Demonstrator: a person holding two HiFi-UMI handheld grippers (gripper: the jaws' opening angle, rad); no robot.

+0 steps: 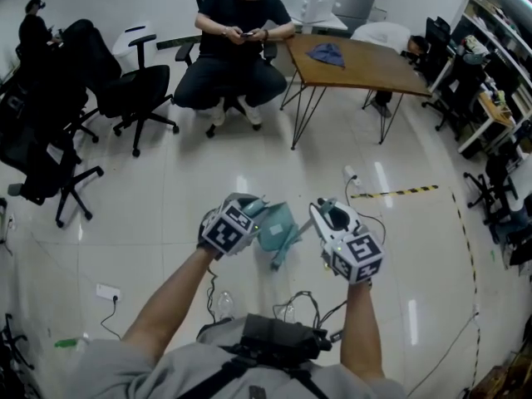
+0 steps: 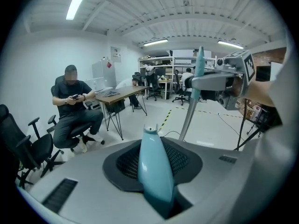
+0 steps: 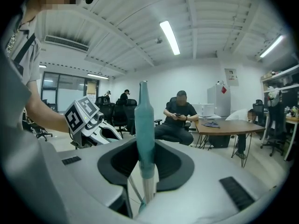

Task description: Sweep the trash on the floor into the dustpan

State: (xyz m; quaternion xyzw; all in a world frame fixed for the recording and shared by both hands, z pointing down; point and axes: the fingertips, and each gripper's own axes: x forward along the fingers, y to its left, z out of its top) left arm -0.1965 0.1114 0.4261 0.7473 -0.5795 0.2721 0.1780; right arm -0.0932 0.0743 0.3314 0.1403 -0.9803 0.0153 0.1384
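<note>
Left tool [image 1: 249, 216] is pinching the dustpan [image 1: 278, 225] by its handle. Right tool [image 1: 326, 216], just right of the dustpan, is clamping the broom [image 3: 142, 125] by its shaft. The dustpan is hanging above the floor [image 1: 166, 214], between the two tools, and no trash is showing near it. Good practice here likely means setting the dustpan's lip flat on the floor, then sweeping in short strokes toward it.
</note>
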